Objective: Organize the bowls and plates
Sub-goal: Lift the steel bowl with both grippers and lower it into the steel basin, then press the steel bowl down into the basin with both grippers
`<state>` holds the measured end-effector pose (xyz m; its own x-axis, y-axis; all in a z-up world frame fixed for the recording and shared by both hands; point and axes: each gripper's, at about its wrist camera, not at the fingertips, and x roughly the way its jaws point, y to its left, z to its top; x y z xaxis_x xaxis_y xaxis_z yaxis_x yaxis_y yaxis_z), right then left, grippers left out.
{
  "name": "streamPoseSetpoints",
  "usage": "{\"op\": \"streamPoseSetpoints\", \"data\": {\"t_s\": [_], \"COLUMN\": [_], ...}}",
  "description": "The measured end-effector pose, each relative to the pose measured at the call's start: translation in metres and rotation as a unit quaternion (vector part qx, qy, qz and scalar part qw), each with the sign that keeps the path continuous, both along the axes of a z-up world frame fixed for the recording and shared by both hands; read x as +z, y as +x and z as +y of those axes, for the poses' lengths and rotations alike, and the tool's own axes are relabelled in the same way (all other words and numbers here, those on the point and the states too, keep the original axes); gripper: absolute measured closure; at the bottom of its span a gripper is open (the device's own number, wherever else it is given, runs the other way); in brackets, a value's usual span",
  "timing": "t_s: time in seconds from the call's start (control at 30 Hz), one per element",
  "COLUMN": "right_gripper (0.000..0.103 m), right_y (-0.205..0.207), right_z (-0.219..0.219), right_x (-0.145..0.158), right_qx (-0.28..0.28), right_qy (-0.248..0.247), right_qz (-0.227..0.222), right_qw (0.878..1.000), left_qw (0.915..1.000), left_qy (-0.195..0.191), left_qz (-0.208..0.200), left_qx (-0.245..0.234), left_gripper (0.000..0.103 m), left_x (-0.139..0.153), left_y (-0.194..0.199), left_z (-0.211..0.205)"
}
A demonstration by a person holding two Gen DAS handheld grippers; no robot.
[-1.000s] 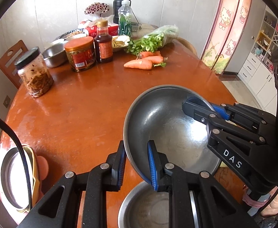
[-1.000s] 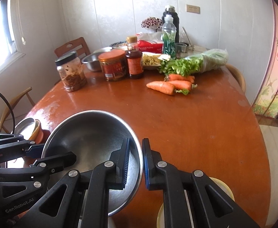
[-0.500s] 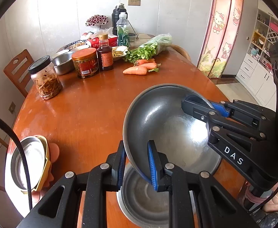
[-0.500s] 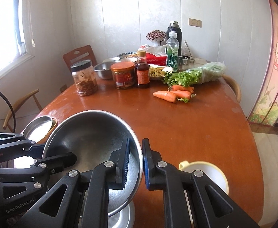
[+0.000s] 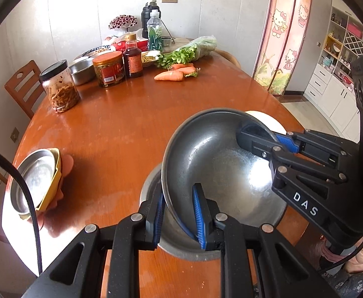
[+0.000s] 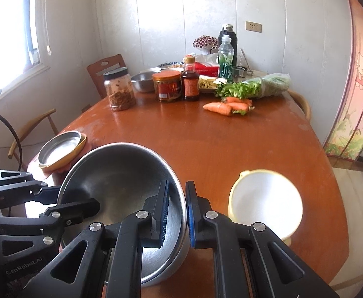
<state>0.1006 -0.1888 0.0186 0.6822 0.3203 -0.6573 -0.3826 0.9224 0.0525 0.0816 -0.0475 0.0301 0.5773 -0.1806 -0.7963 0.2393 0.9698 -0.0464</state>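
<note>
Both grippers hold one large steel bowl (image 5: 218, 164) by its rim, above the wooden table. My left gripper (image 5: 177, 213) is shut on its near-left rim, and my right gripper (image 6: 176, 213) is shut on the opposite rim. The bowl (image 6: 116, 173) hangs tilted over a second steel bowl (image 5: 171, 243) that rests on the table under it. A white bowl with a yellow rim (image 6: 265, 203) stands just right of them. A steel plate stacked on a yellow dish (image 5: 38, 181) lies at the table's left edge, also seen in the right wrist view (image 6: 59, 149).
At the far end of the table (image 5: 121, 129) stand a noodle jar (image 5: 59, 87), a red-lidded jar (image 5: 109, 68), a sauce bottle (image 5: 132, 57), a steel bowl (image 5: 82, 70), carrots (image 5: 174, 73) and greens (image 5: 191, 49). A wooden chair (image 5: 23, 87) stands at the left.
Both grippers have lifted the large steel bowl up and back toward me, so the steel bowl beneath it and the white bowl have come into view.
</note>
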Motion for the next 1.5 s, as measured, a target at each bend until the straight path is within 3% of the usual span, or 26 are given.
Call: {"op": "streamPoseSetpoints", "data": {"t_s": [0.33, 0.8, 1.5], "right_gripper": [0.09, 0.09, 0.09], "right_y": [-0.017, -0.006, 0.0], "right_z": [-0.001, 0.014, 0.004], "right_x": [-0.022, -0.042, -0.05], "right_qx": [0.006, 0.018, 0.009], "right_qy": [-0.009, -0.03, -0.031], "right_qz": [0.015, 0.039, 0.052], "right_qw": [1.0, 0.999, 0.998], "left_qw": [0.9998, 0.9991, 0.9991], "left_qy": [0.006, 0.025, 0.034], "left_qz": [0.017, 0.03, 0.025], "left_qx": [0.005, 0.014, 0.001], "left_gripper": [0.08, 0.08, 0.08], "left_x": [-0.02, -0.035, -0.043], "left_y": [-0.008, 0.002, 0.007], "left_z": [-0.003, 0.004, -0.004]}}
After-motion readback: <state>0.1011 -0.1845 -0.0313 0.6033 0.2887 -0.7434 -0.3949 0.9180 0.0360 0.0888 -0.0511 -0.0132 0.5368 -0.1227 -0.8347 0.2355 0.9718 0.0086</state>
